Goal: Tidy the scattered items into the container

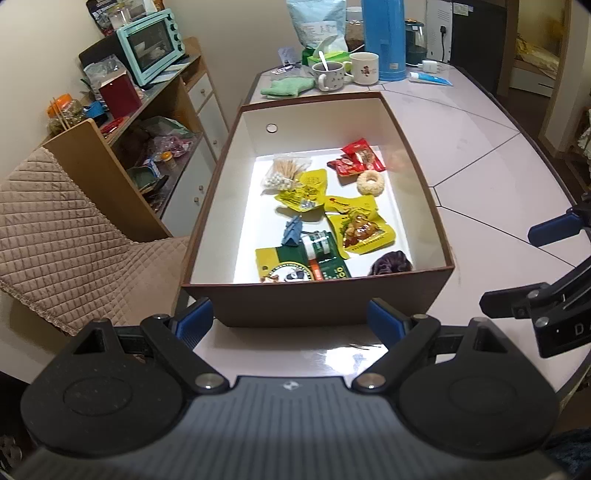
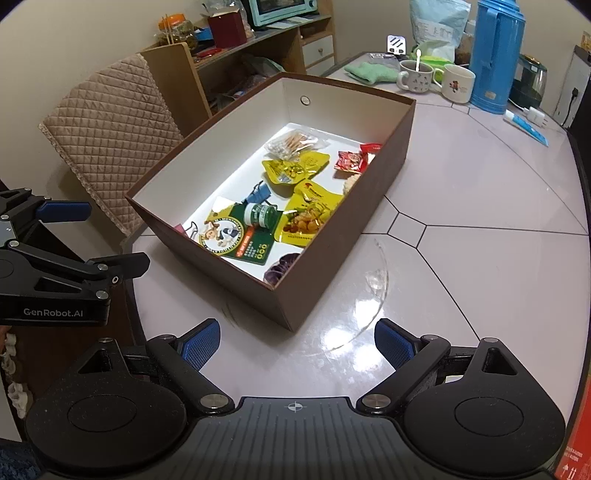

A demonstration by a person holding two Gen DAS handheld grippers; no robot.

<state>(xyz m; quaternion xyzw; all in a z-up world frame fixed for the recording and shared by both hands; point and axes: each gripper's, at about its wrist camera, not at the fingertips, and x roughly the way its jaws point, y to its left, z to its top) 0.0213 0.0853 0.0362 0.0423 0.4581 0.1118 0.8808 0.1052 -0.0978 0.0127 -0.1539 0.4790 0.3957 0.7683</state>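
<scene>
A brown box [image 1: 317, 301] with a white inside stands on the pale table [image 1: 480, 155]; it also shows in the right wrist view [image 2: 332, 254]. Inside lie several items: yellow snack packets [image 1: 360, 225], red packets [image 1: 356, 158], a bag of toothpicks [image 1: 284, 171], a green jar [image 1: 319, 245], a green-yellow pouch [image 1: 295, 267], a round cracker [image 1: 370, 182] and a dark purple thing [image 1: 391, 263]. My left gripper [image 1: 290, 321] is open and empty just before the box's near wall. My right gripper [image 2: 297, 343] is open and empty above the bare table near the box's corner.
At the table's far end stand two mugs [image 1: 328, 75], a blue thermos [image 1: 382, 38], a green cloth [image 1: 286, 88], a tube [image 1: 430, 78] and a bag [image 1: 317, 22]. A padded chair [image 1: 62, 236] and a cluttered shelf with a teal oven [image 1: 151, 44] are on the left.
</scene>
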